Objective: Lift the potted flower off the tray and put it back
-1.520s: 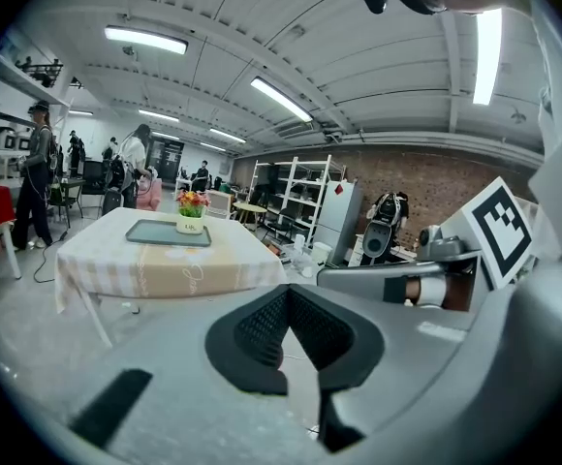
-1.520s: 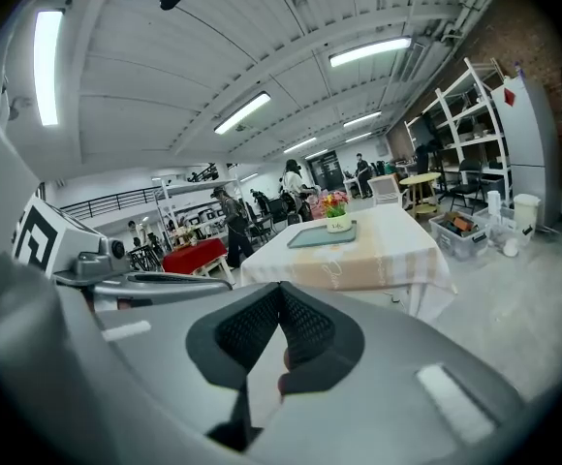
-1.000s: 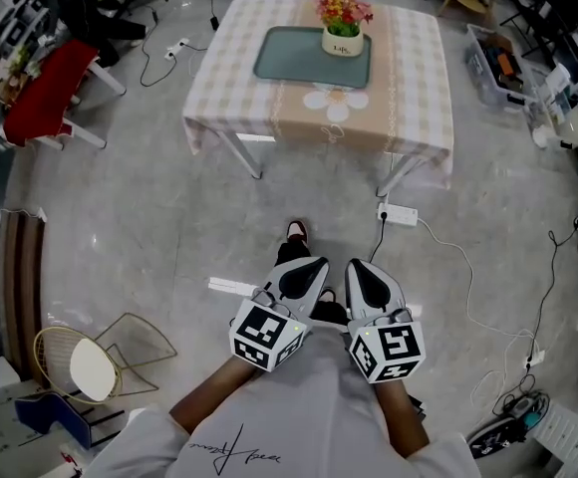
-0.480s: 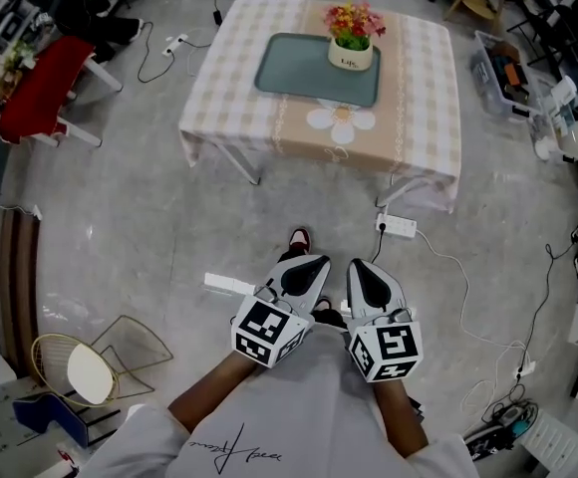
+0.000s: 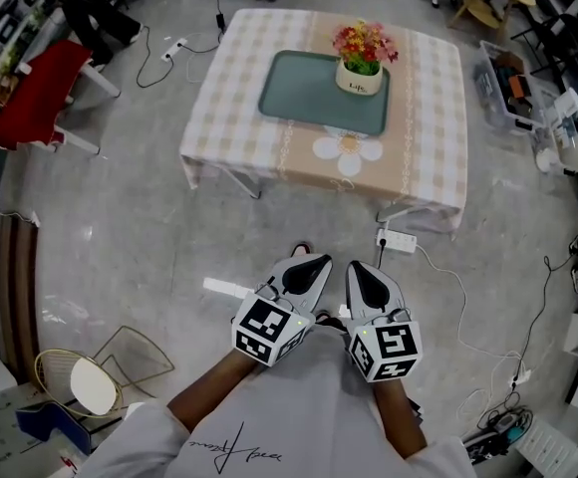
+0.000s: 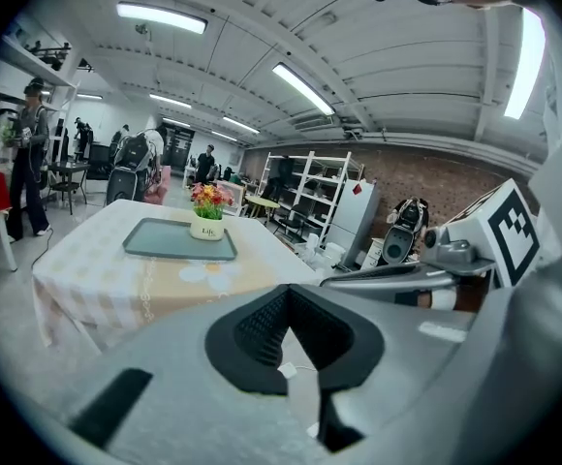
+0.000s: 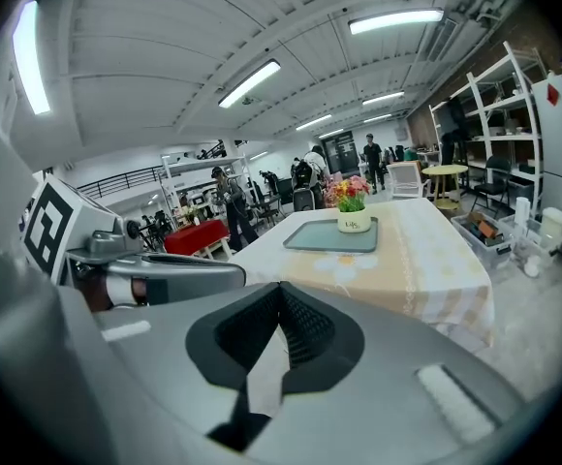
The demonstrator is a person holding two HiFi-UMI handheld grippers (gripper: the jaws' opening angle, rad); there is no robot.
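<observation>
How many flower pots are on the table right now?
1. The potted flower stands in the far right corner of the green tray on the checked table. No other pot shows, and the tabletop is in full view.

One table [image 5: 431, 118], one tray [image 5: 304, 90], one potted flower [image 5: 361, 62] (and two claws [image 5: 317, 262] [image 5: 354, 266])

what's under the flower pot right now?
The potted flower stands on the green tray, near its far right corner. The tray lies on a checked tablecloth, which covers the tabletop, so its surface is hidden.
</observation>
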